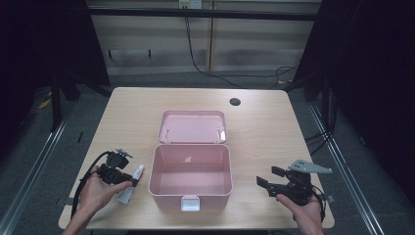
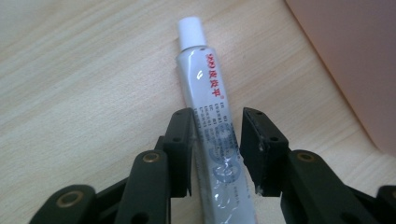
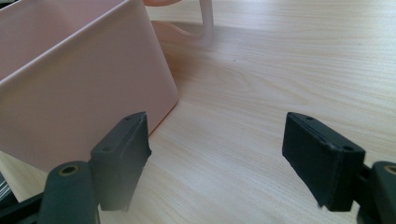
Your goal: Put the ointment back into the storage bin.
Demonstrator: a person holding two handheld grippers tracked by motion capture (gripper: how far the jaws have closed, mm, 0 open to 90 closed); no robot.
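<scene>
A white tube [image 2: 205,79] with a white cap and red print lies flat on the wooden table [image 1: 264,127], just left of an open pink box [image 1: 161,196]. In the high view the tube [image 1: 132,186] is partly under a hand. My left gripper [image 2: 217,116] straddles the tube's middle with both jaws drawn in against its sides. The box wall [image 2: 355,56] rises at the right of the left gripper view. My right gripper [image 1: 269,177] is held to the right of the box, open, with nothing between its jaws. The right gripper view has my right gripper [image 3: 217,140] facing bare table beside the box wall [image 3: 79,93].
The box's lid [image 1: 192,126] lies folded back flat behind it, and a white latch [image 1: 190,203] hangs on its front wall. A round cable hole [image 1: 235,102] sits at the table's far right. Cables trail on the floor beyond the table.
</scene>
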